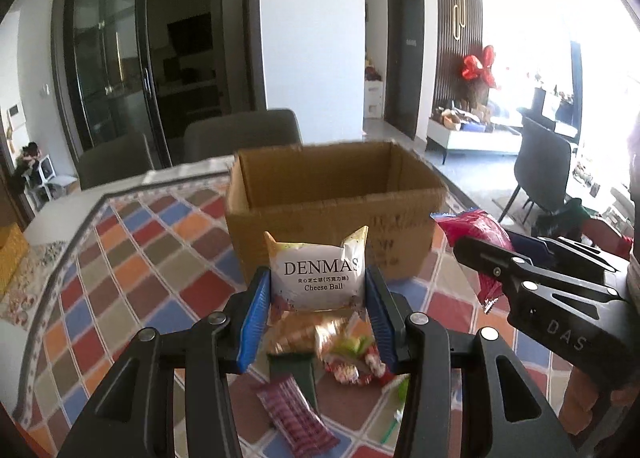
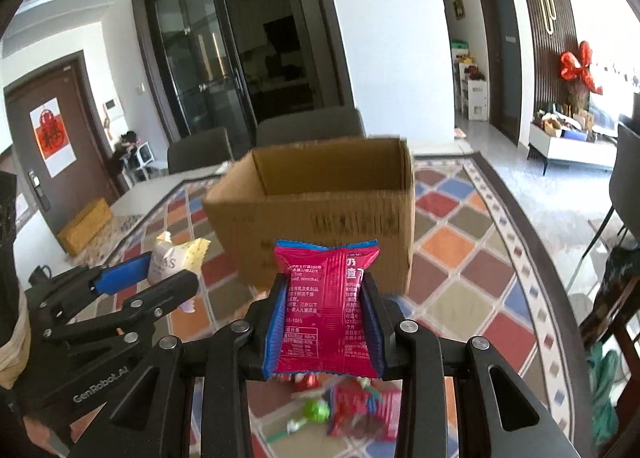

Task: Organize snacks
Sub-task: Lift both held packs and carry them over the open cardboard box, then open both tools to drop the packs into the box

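My left gripper (image 1: pixel 318 298) is shut on a white Denmas cheese ball packet (image 1: pixel 318 278) and holds it above the table, in front of the open cardboard box (image 1: pixel 336 210). My right gripper (image 2: pixel 325 318) is shut on a red snack packet (image 2: pixel 326 306), also held up in front of the box (image 2: pixel 320 214). The right gripper with its red packet (image 1: pixel 476 230) shows at the right of the left wrist view. The left gripper with its white packet (image 2: pixel 168 258) shows at the left of the right wrist view.
Several loose snacks (image 1: pixel 340 346) lie on the checkered tablecloth (image 1: pixel 140 258) below the grippers, including a maroon bar (image 1: pixel 294 410) and a green lollipop (image 2: pixel 316 412). Grey chairs (image 1: pixel 240 134) stand behind the table. A yellow box (image 2: pixel 86 224) lies at the far left.
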Action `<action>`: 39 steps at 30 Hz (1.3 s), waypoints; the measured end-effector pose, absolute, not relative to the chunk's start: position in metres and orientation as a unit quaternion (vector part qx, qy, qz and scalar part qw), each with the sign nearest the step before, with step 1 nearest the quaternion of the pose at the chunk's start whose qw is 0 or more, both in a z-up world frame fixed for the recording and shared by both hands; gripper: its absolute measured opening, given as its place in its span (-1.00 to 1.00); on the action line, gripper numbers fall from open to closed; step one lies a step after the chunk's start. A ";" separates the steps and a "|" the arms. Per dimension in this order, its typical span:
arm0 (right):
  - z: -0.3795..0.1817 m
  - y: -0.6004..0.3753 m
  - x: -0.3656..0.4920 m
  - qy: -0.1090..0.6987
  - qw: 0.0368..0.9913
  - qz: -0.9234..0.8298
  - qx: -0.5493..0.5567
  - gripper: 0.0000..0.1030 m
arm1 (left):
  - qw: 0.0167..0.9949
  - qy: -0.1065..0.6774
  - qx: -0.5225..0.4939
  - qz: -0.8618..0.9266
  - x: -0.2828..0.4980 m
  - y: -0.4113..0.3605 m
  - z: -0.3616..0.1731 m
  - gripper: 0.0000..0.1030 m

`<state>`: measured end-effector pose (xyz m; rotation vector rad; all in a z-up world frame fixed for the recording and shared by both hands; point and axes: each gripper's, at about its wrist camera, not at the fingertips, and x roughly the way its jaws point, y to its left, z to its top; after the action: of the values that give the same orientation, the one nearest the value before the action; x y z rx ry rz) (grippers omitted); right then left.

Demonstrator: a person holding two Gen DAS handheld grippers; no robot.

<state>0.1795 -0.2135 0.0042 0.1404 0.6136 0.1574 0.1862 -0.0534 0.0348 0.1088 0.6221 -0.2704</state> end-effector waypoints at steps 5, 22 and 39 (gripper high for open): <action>0.024 -0.214 0.205 0.291 0.951 0.078 0.065 -0.32 | 0.945 0.295 0.044 -0.137 0.214 -0.052 0.059 -0.10; 0.060 -0.205 0.309 0.326 0.941 0.087 0.031 -0.32 | 0.925 0.348 0.039 -0.144 0.320 -0.054 0.080 -0.10; 0.050 -0.206 0.336 0.340 0.939 0.043 0.026 0.03 | 0.920 0.374 0.038 -0.113 0.336 -0.048 0.063 0.34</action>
<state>0.3364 -0.2064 0.0498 0.0540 0.6952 0.0883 0.3364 -0.0484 0.0634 0.0771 0.7681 -0.2328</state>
